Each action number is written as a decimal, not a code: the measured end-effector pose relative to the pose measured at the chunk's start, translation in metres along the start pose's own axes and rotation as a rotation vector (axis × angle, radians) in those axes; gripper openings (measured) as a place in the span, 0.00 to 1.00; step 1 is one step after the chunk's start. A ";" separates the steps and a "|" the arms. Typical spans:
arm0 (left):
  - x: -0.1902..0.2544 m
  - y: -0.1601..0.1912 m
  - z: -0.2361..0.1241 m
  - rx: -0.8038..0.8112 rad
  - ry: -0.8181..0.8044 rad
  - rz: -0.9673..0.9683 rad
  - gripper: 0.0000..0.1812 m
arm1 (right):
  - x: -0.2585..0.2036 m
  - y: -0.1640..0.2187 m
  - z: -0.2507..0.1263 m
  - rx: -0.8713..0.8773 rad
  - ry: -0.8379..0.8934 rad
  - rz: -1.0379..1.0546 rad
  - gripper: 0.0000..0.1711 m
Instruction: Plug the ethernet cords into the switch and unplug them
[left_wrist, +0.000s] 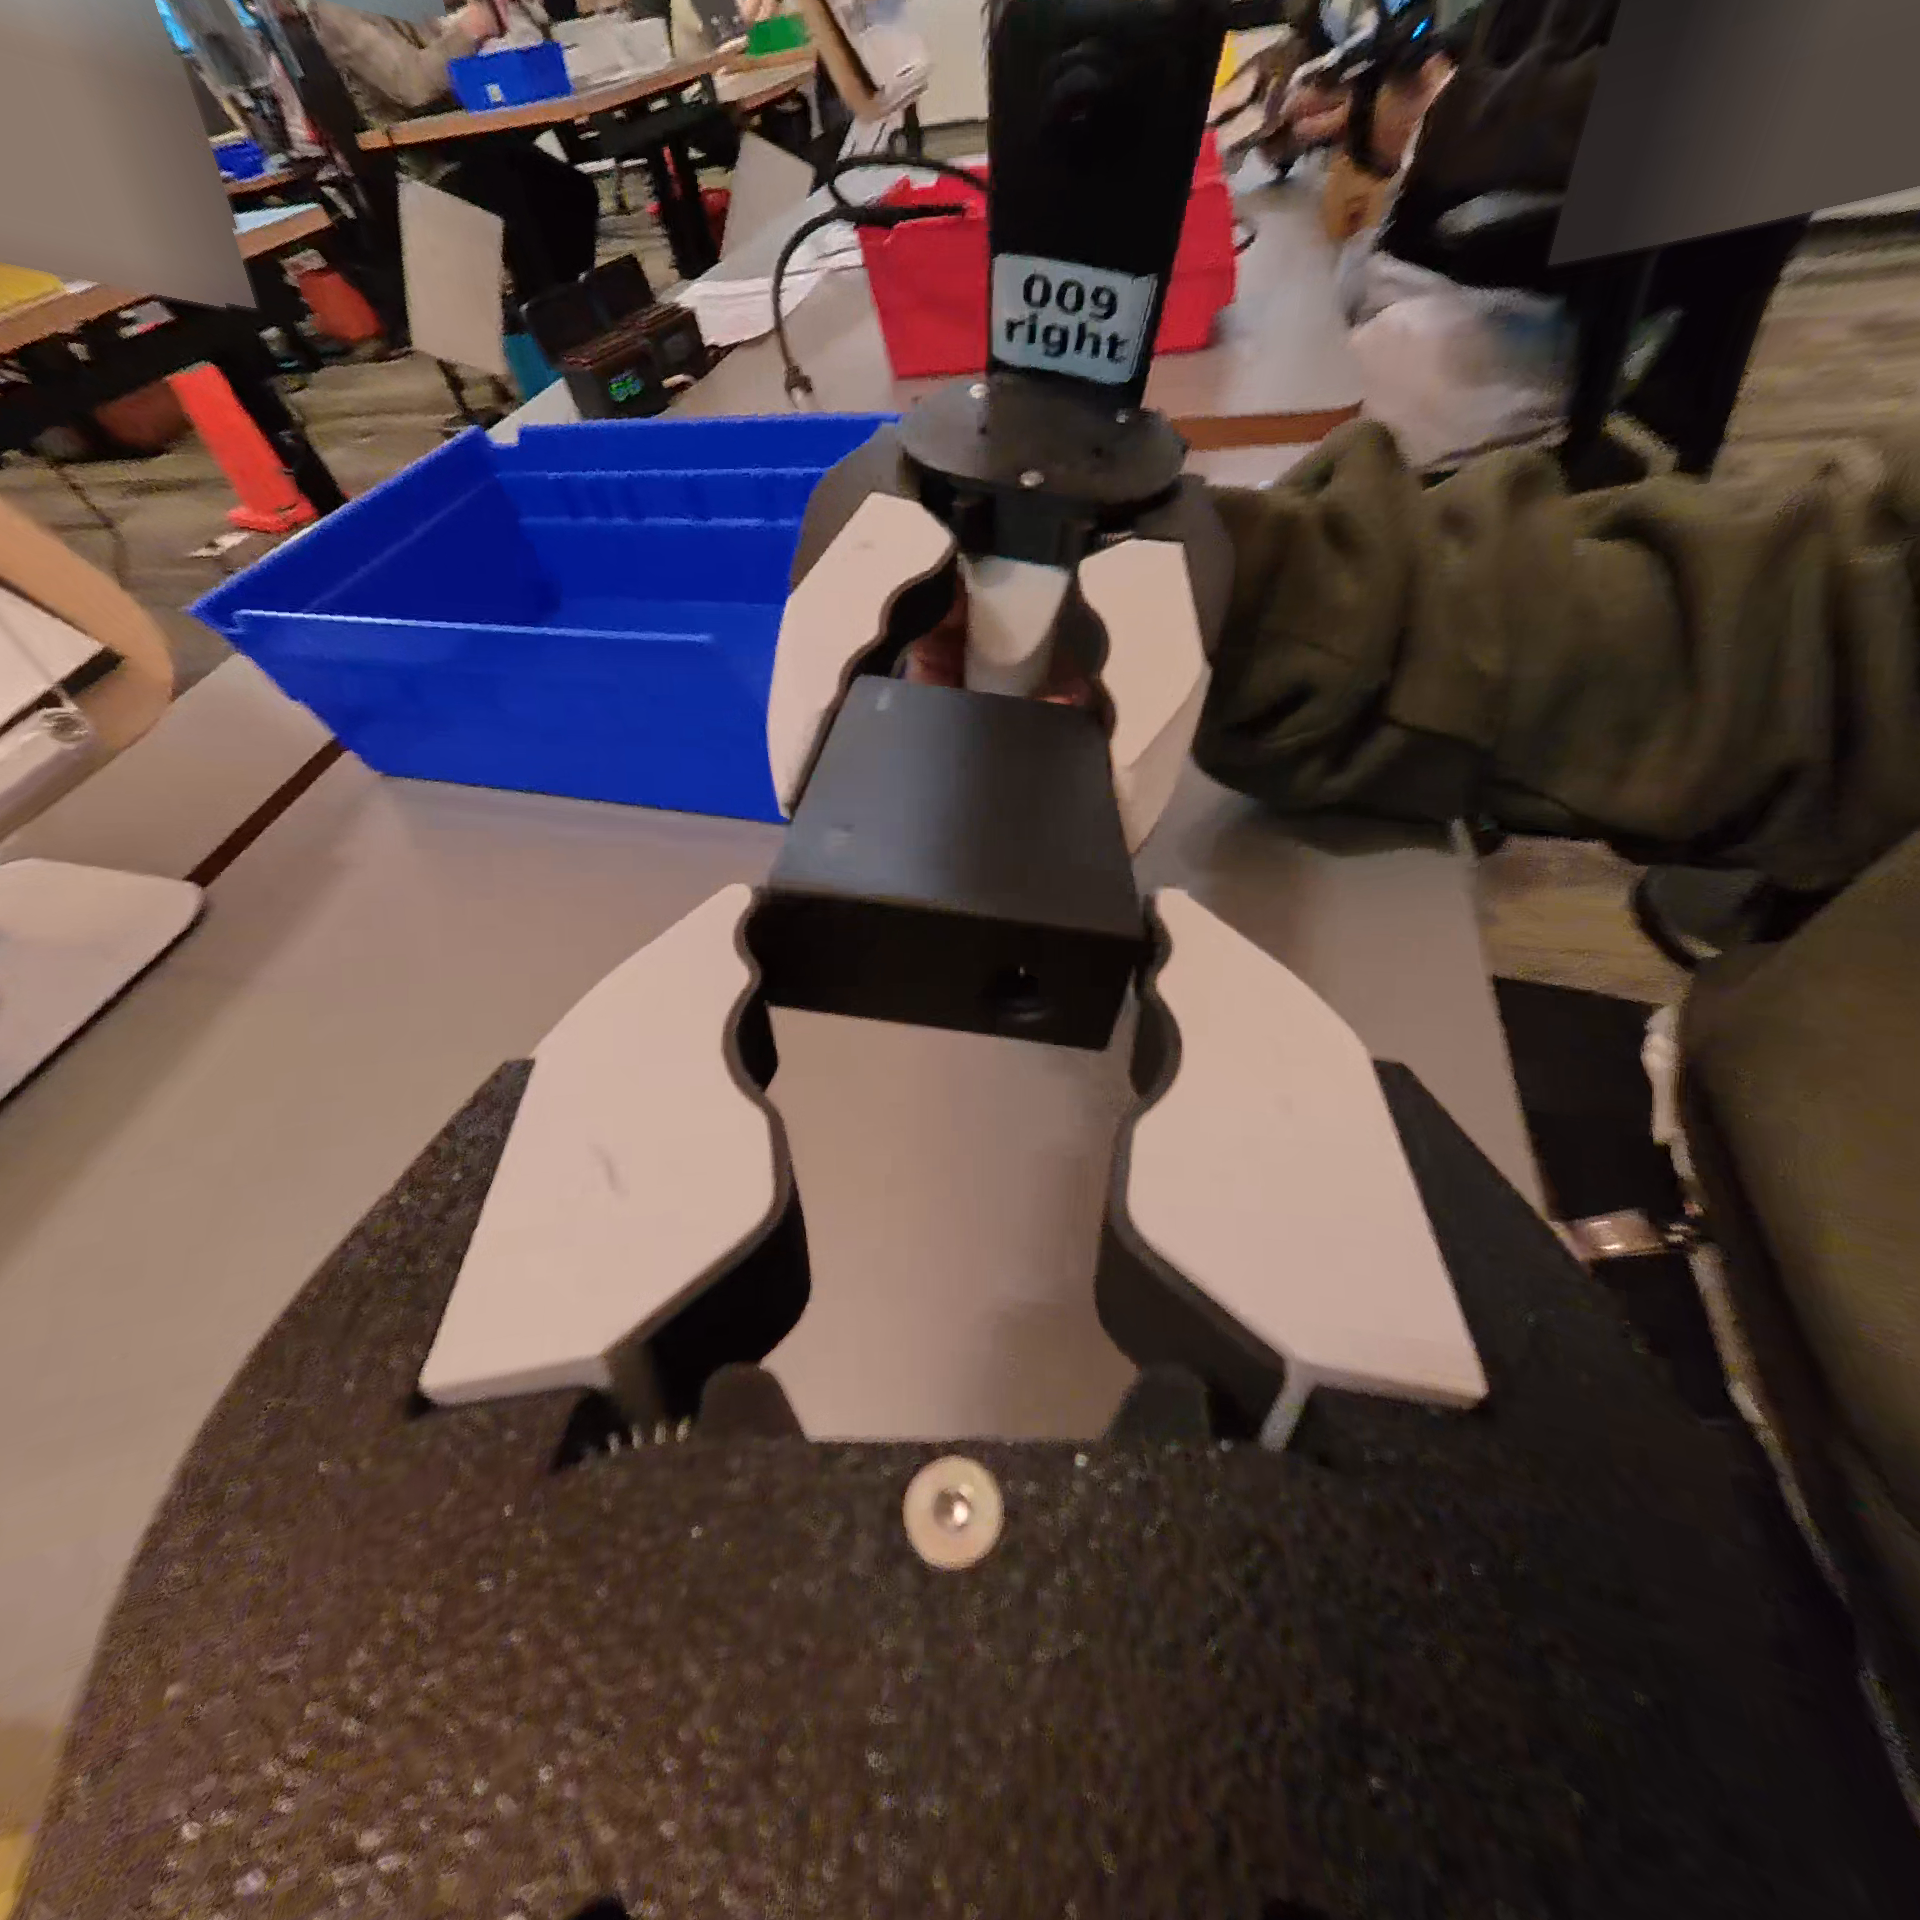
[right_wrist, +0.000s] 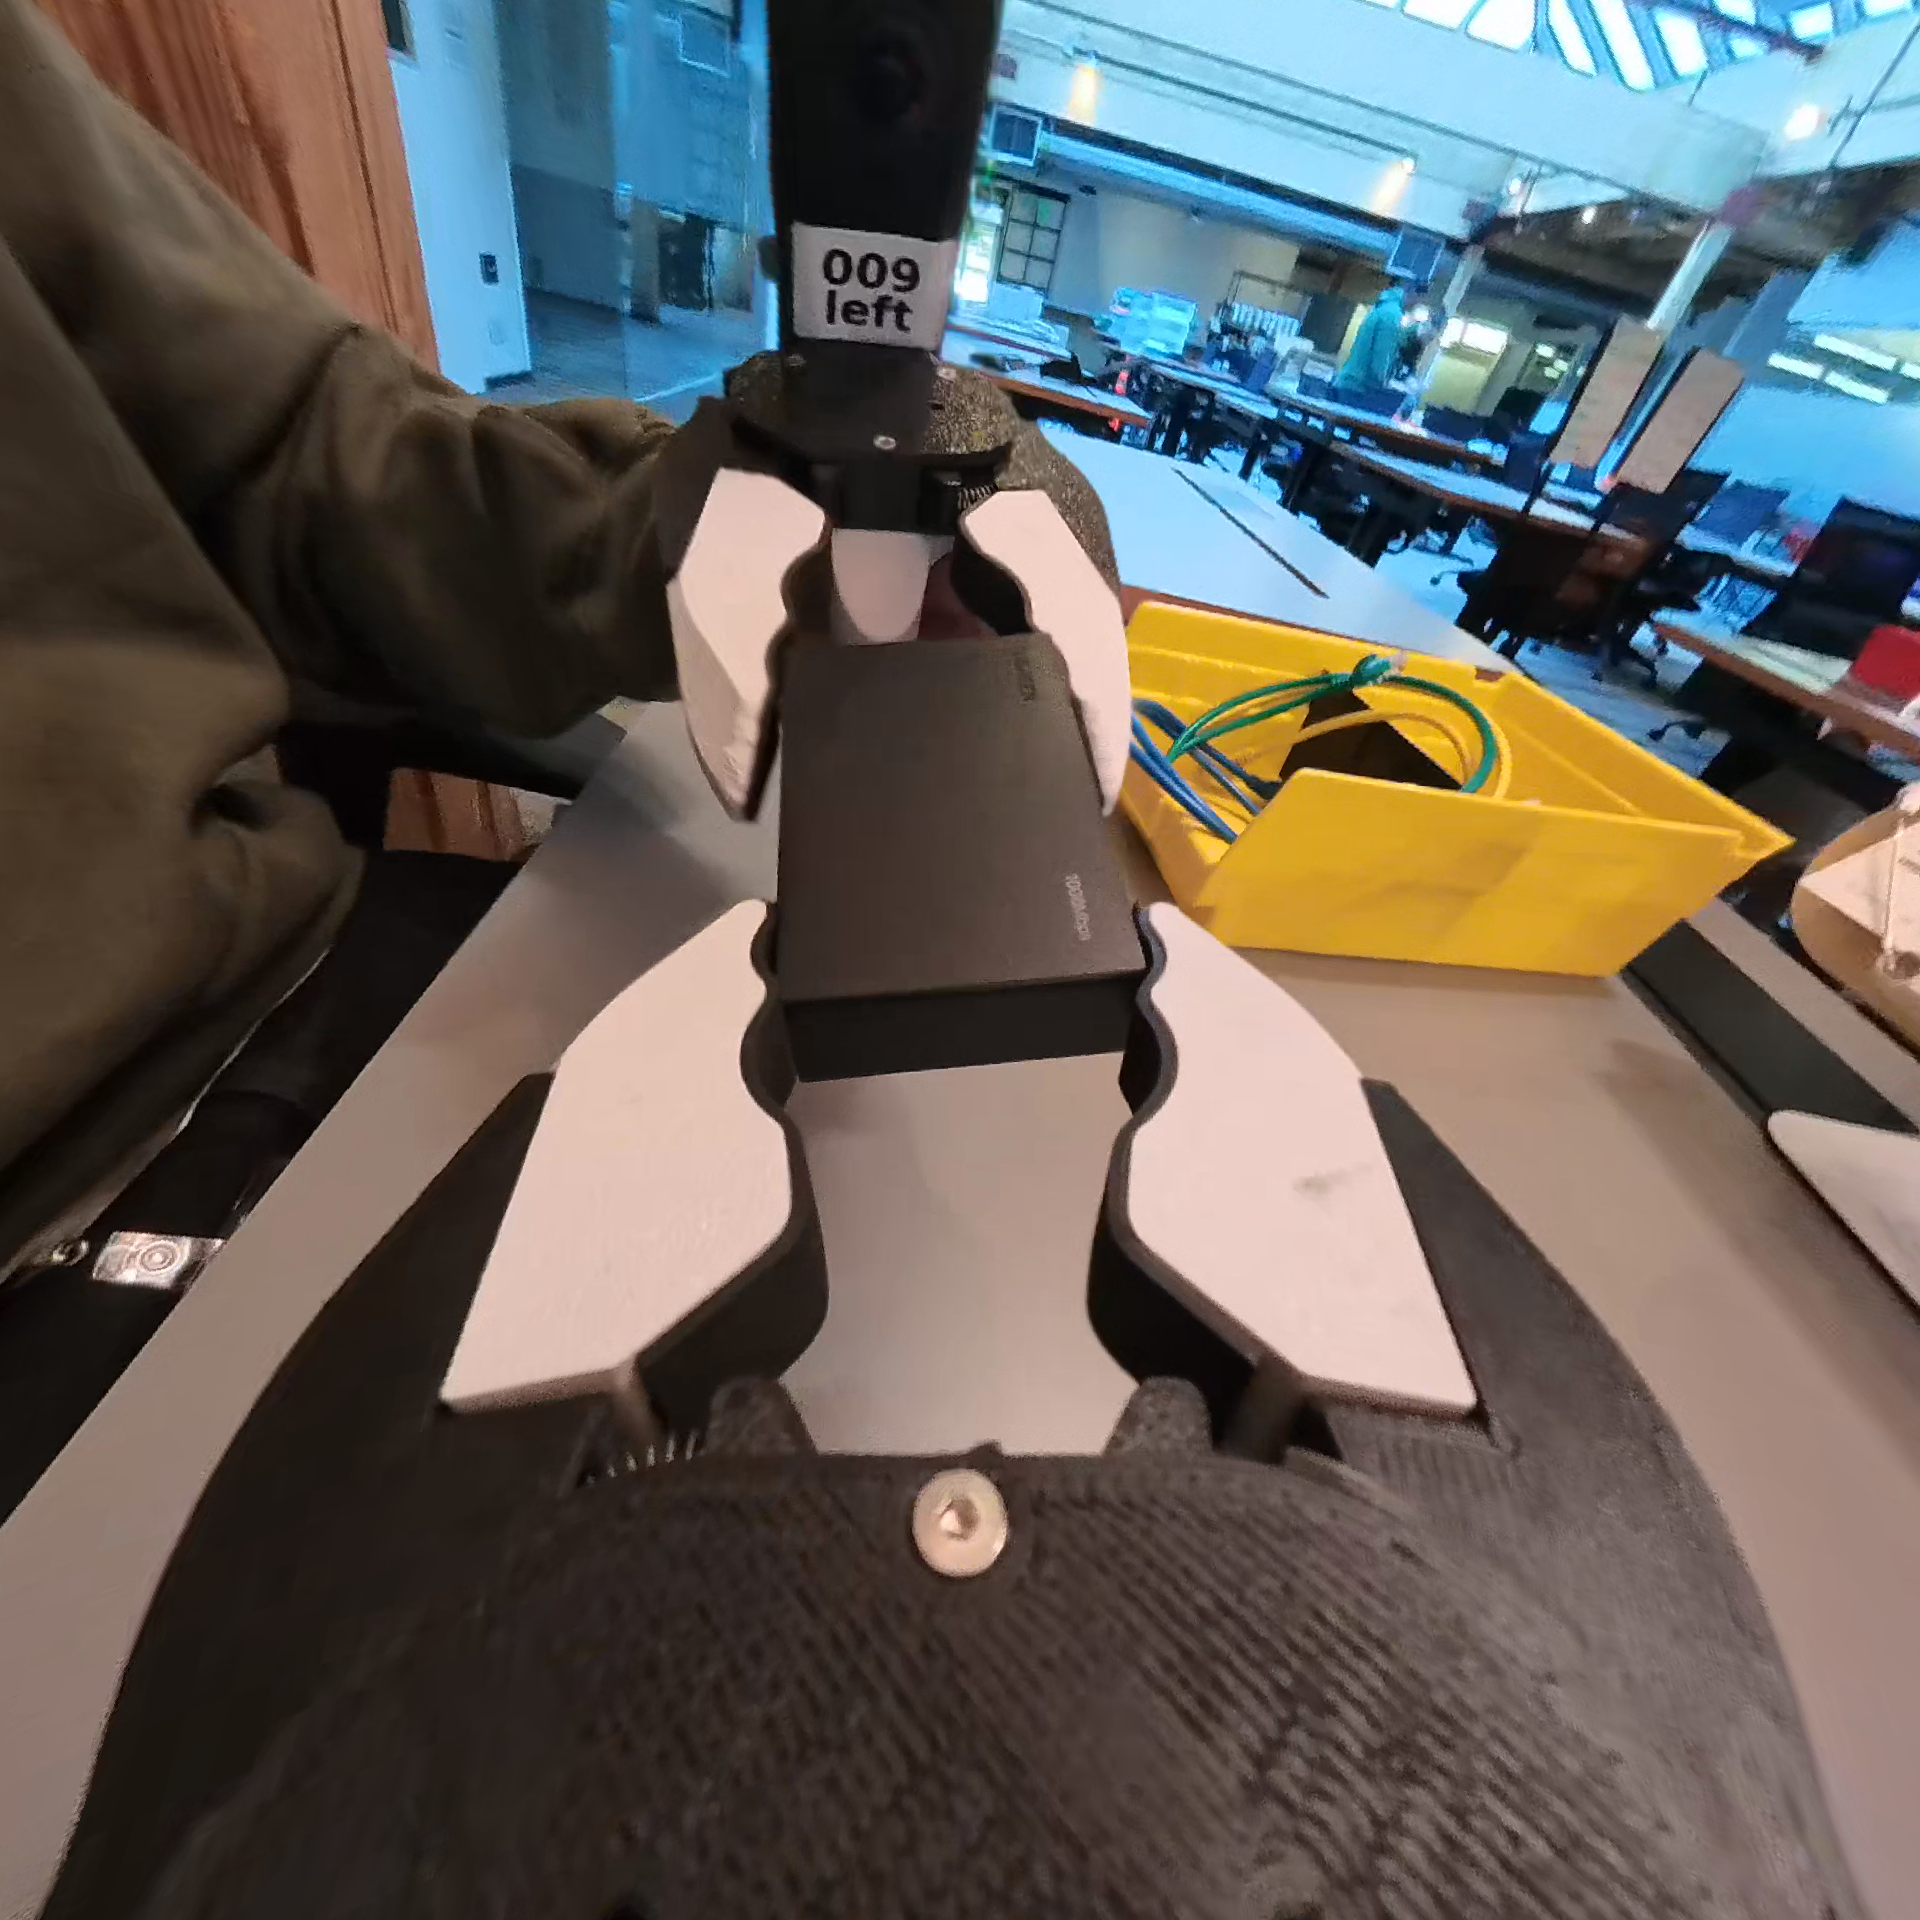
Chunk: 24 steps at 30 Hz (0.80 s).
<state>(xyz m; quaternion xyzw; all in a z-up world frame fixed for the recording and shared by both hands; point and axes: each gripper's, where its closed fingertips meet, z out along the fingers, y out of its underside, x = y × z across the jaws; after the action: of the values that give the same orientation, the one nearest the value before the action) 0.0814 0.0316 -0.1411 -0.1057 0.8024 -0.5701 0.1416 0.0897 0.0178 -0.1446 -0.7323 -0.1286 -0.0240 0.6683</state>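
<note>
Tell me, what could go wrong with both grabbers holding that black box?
The left gripper and right gripper pinch opposite ends of the switch just by their tips, so it might slip or twist free. Both are busy, so neither can fetch the cords lying in the yellow bin.
</note>
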 end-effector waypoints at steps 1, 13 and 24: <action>0.002 -0.003 -0.002 0.002 0.017 -0.039 0.41 | -0.001 -0.004 -0.003 0.014 -0.001 -0.015 0.36; 0.029 -0.008 -0.010 -0.241 0.554 -1.036 0.29 | -0.025 0.004 -0.007 -0.073 -0.121 -0.157 0.36; -0.005 0.012 0.005 -0.004 0.382 -1.135 0.15 | 0.008 0.019 -0.005 -0.126 0.032 -0.048 0.38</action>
<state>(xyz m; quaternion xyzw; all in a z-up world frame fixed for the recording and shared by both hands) 0.0880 0.0327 -0.1534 -0.4138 0.6328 -0.5639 -0.3322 0.1028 0.0128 -0.1612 -0.7691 -0.1336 -0.0597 0.6222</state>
